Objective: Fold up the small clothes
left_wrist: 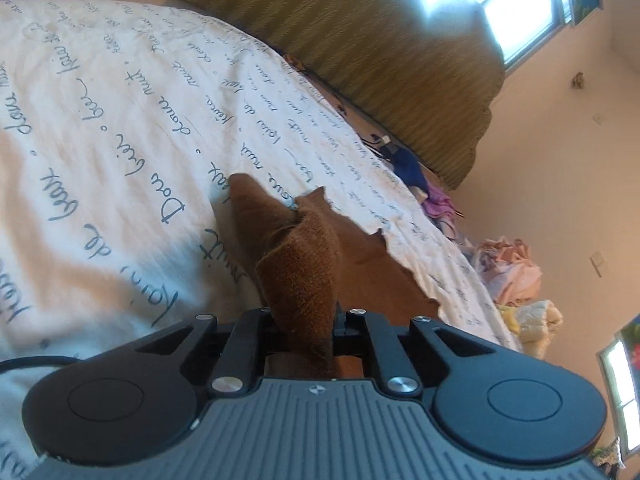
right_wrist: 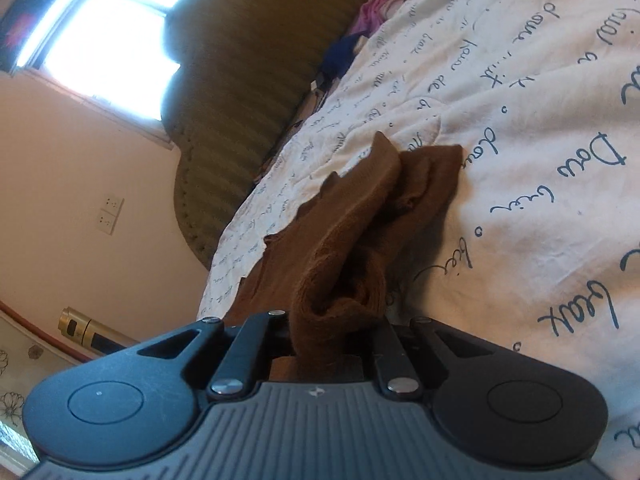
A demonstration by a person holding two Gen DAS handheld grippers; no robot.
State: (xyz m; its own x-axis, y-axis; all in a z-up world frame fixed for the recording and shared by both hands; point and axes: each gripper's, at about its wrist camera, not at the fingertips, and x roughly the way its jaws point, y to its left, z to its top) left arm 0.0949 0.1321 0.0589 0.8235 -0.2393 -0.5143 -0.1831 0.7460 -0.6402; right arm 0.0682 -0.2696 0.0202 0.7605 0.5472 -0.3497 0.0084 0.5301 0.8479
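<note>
My left gripper (left_wrist: pixel 306 320) is clamped on a bunched fold of the brown garment (left_wrist: pixel 296 248), which rises from it at lower centre and spreads over the bed (left_wrist: pixel 100 120). My right gripper (right_wrist: pixel 332 320) likewise pinches the brown garment (right_wrist: pixel 360 232), the cloth trailing up toward centre frame across the lettered white cover.

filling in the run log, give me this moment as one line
step: fold in progress | left gripper: shut on brown garment | right gripper: shut on brown garment | surface: white bedspread
</note>
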